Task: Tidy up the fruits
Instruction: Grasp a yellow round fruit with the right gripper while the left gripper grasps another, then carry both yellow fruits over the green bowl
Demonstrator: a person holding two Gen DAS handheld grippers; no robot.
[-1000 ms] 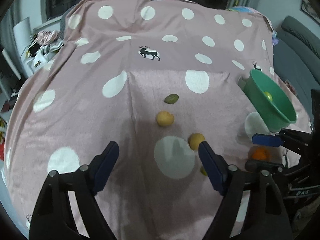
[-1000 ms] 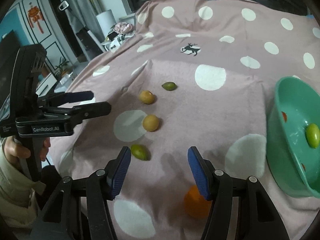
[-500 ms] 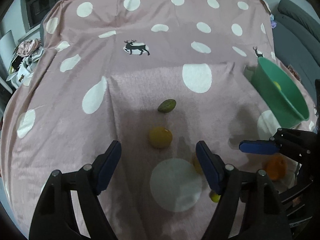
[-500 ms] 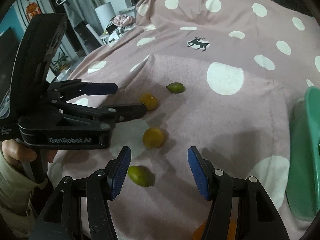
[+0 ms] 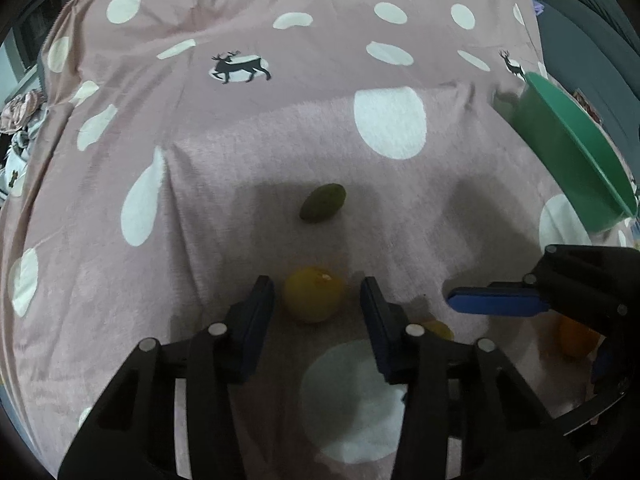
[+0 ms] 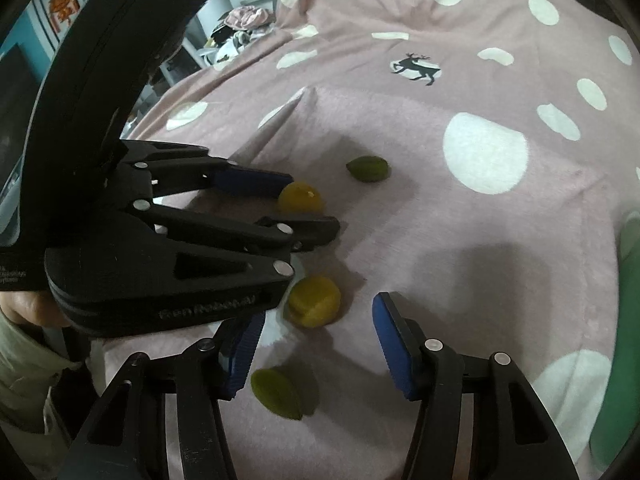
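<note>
The left claw, its jaws just closing, straddled the small, round, roll-prone yellow fruit without pinching, ready to squeeze its widest middle at 3 and 9 o'clock, while the right claw hung spread.

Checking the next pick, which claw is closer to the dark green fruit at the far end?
Left. The left claw sits one fruit short of the dark green fruit; the right claw is farther back.

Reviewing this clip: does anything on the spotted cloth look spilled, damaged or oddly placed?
Nothing looks spilled or damaged. Loose fruit on the cloth fits the sorting job. The one oddity is the green bowl: it sits tilted at the right edge rather than flat. The left gripper, just closing, straddles a yellow fruit.
</note>
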